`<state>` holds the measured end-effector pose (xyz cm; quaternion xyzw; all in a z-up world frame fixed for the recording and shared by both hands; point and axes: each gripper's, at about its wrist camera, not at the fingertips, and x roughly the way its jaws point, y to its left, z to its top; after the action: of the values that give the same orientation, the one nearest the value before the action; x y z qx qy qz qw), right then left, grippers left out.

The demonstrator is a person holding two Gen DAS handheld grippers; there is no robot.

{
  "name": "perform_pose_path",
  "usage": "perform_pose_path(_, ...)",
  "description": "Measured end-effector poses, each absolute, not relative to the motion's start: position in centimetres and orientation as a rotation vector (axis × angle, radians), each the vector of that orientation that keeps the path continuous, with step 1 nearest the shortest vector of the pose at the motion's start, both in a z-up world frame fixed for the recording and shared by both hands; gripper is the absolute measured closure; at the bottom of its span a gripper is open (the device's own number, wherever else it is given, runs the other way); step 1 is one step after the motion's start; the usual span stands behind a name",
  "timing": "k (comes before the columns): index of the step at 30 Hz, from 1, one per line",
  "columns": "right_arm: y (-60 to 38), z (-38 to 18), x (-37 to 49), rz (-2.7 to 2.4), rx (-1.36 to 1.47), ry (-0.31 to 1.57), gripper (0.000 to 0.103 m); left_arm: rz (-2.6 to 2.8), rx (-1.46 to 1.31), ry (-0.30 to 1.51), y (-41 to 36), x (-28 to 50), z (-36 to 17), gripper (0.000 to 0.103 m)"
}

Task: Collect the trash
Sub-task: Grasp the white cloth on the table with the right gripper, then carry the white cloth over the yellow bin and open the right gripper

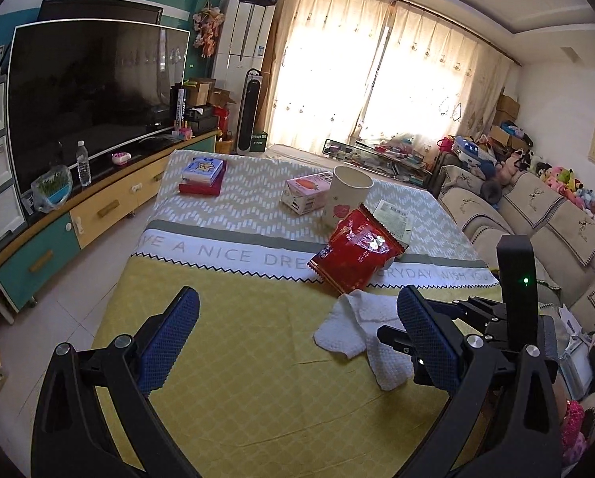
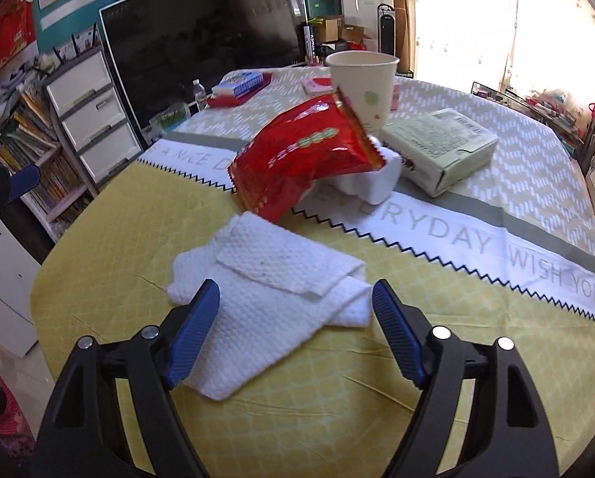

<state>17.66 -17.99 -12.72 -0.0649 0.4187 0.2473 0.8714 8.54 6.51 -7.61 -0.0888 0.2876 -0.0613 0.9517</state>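
A crumpled white paper towel (image 2: 273, 279) lies on the yellow tablecloth (image 2: 417, 358). My right gripper (image 2: 296, 292) hovers just over its near edge, open, pads off it. Behind the towel a red snack bag (image 2: 305, 155) leans on a white object (image 2: 373, 183). A paper cup (image 2: 365, 83) and a pale green box (image 2: 441, 147) stand farther back. In the left wrist view my left gripper (image 1: 297, 314) is open and empty, to the left of the towel (image 1: 361, 326), with the red bag (image 1: 357, 255) and the cup (image 1: 347, 195) beyond.
A pink carton (image 1: 305, 191) and a stack of small boxes (image 1: 202, 175) sit at the table's far end. A TV (image 1: 90, 95) on a low cabinet runs along the left. A sofa (image 1: 536, 231) with soft toys is on the right. White drawers (image 2: 94, 119) stand near the table's left corner.
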Motion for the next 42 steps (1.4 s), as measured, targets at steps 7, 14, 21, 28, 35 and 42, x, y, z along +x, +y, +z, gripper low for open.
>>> perform_pose_path(7,-16.7,-13.3,17.4,0.515,-0.207,0.892,0.033,-0.129,-0.201,0.603,6.2,8.9,-8.7,0.005)
perform_pose_path(14,-17.2,-13.4,17.4,0.483,-0.212,0.879,0.080,-0.120,-0.218,0.616,6.4,8.9,-9.5,0.005)
perform_pose_path(21,-18.9,-13.1,17.1,0.508,-0.132,0.892,0.091,-0.117,-0.214,0.617,6.1,8.9,-9.5,0.005)
perform_pose_path(28,-23.0,-11.3,16.0,0.480,-0.035,0.857,0.091,-0.134,-0.203,0.635,5.1,9.4,-9.9,0.005)
perform_pose_path(35,-31.2,-8.5,15.6,0.312,0.085,0.760,0.091,-0.160,-0.177,0.651,3.5,10.1,-10.2,0.005)
perform_pose_path(42,-41.9,-7.8,15.3,0.026,0.167,0.700,0.090,-0.174,-0.155,0.663,2.1,10.6,-10.3,0.005)
